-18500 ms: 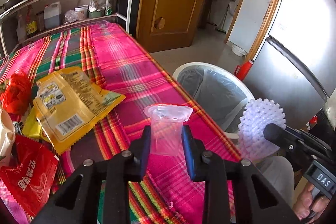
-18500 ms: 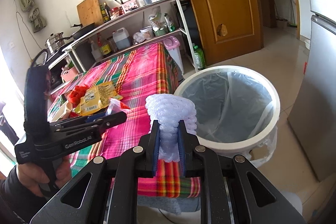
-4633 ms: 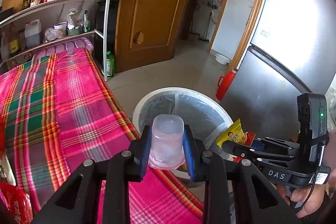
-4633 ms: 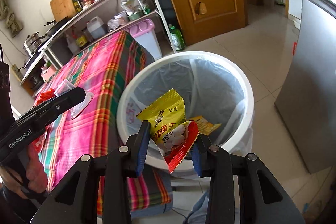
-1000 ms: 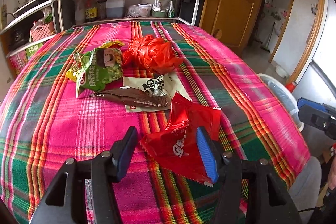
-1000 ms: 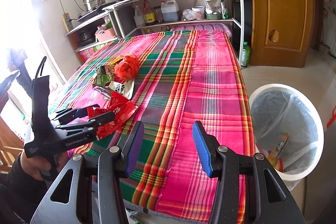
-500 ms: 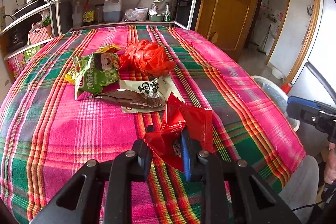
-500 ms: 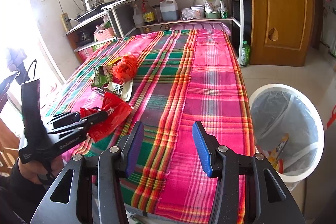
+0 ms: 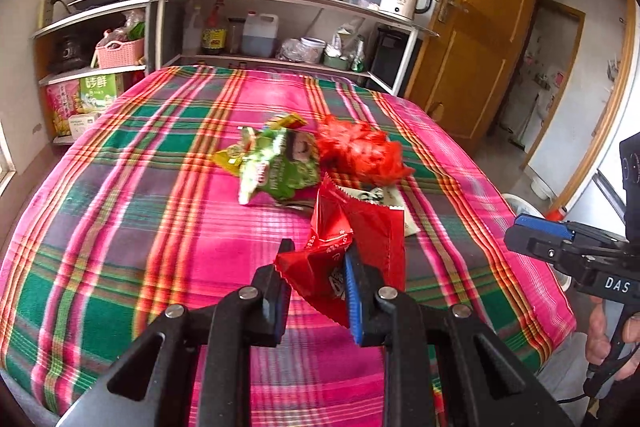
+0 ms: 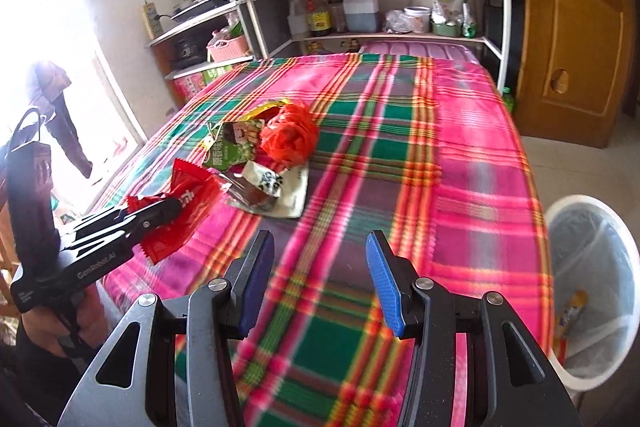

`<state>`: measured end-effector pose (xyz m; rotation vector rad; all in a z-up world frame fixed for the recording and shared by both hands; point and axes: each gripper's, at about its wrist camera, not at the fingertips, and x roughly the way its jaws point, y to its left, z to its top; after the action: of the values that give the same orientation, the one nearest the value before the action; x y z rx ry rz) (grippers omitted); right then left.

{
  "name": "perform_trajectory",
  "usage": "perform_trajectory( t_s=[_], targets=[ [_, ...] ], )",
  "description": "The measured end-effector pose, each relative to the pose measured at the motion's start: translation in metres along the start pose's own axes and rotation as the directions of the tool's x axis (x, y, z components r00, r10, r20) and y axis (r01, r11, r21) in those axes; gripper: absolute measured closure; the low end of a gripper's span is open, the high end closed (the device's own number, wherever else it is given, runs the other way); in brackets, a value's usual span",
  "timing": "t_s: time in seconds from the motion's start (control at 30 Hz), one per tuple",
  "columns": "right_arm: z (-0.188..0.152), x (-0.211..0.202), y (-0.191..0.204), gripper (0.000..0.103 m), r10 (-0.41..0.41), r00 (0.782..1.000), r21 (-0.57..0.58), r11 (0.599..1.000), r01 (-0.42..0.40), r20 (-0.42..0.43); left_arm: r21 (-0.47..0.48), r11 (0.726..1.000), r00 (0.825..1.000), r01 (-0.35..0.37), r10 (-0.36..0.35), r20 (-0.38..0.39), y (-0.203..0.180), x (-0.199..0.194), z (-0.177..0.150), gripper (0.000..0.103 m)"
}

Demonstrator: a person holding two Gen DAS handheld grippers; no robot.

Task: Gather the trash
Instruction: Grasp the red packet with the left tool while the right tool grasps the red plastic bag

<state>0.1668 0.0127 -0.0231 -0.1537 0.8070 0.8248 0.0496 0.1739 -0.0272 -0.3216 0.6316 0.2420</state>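
My left gripper (image 9: 318, 269) is shut on a red snack wrapper (image 9: 352, 243), which hangs lifted a little off the plaid tablecloth (image 9: 160, 211). The right wrist view shows the same left gripper (image 10: 170, 205) pinching that red wrapper (image 10: 188, 211) at the table's left side. My right gripper (image 10: 316, 275) stands open with nothing between its fingers, over the near part of the table. Behind the wrapper lie a green snack bag (image 9: 280, 167), a crumpled red plastic bag (image 9: 360, 151), a white packet (image 10: 280, 187) and a brown wrapper (image 10: 248, 193).
A white trash bin (image 10: 592, 287) lined with a clear bag stands on the floor off the table's right edge, some wrappers inside. Shelves (image 9: 280, 27) with bottles, a kettle and pans back the table. A wooden door (image 10: 580, 27) is at the right.
My left gripper closed on the red wrapper and raised it off the cloth. Both hands shifted over the table, and the pile now sits farther ahead in the left wrist view.
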Motion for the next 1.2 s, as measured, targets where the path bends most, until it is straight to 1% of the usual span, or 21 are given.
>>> perform_trajectory(
  t_s=[0.3, 0.43, 0.63, 0.77, 0.8, 0.83, 0.87, 0.93, 1.03, 1.2],
  targets=[
    [0.034, 0.042, 0.016, 0.053, 0.010, 1.000, -0.055, 0.998, -0.011, -0.015, -0.050, 0.999, 1.000, -0.013, 0.014, 0.021, 0.030, -0.001, 0.004, 0.078],
    [0.048, 0.063, 0.021, 0.049, 0.019, 0.999, -0.069, 0.997, -0.021, -0.031, -0.062, 0.998, 1.000, -0.008, 0.010, 0.026, 0.038, 0.000, 0.005, 0.078],
    [0.062, 0.082, 0.026, 0.049, 0.017, 0.999, -0.066, 0.998, -0.019, -0.042, -0.077, 0.997, 1.000, 0.001, 0.001, 0.028, 0.049, 0.005, 0.008, 0.078],
    [0.066, 0.091, 0.028, 0.049, 0.005, 0.998, -0.071, 0.997, -0.010, -0.065, -0.081, 0.997, 1.000, 0.009, -0.007, 0.026, 0.052, 0.008, 0.009, 0.078],
    [0.067, 0.092, 0.028, 0.050, 0.003, 0.998, -0.075, 0.997, -0.008, -0.067, -0.081, 0.997, 1.000, 0.010, -0.008, 0.026, 0.053, 0.008, 0.009, 0.078],
    [0.066, 0.093, 0.029, 0.058, -0.002, 0.998, -0.078, 0.997, -0.003, -0.067, -0.080, 0.997, 1.000, 0.012, -0.010, 0.025, 0.053, 0.009, 0.010, 0.078],
    [0.066, 0.093, 0.028, 0.061, -0.007, 0.998, -0.079, 0.997, 0.002, -0.068, -0.078, 0.997, 1.000, 0.014, -0.012, 0.025, 0.052, 0.009, 0.010, 0.078],
    [0.065, 0.091, 0.027, 0.064, -0.012, 0.998, -0.080, 0.997, 0.007, -0.066, -0.076, 0.997, 1.000, 0.016, -0.014, 0.024, 0.051, 0.009, 0.010, 0.078],
    [0.063, 0.087, 0.028, 0.067, -0.024, 0.998, -0.092, 0.996, 0.018, -0.055, -0.073, 0.997, 1.000, 0.017, -0.016, 0.021, 0.049, 0.009, 0.009, 0.078],
    [0.061, 0.069, 0.028, 0.068, -0.025, 1.000, -0.096, 0.995, 0.023, -0.018, -0.068, 0.998, 1.000, 0.015, -0.013, 0.020, 0.044, 0.007, 0.009, 0.078]
  ],
)
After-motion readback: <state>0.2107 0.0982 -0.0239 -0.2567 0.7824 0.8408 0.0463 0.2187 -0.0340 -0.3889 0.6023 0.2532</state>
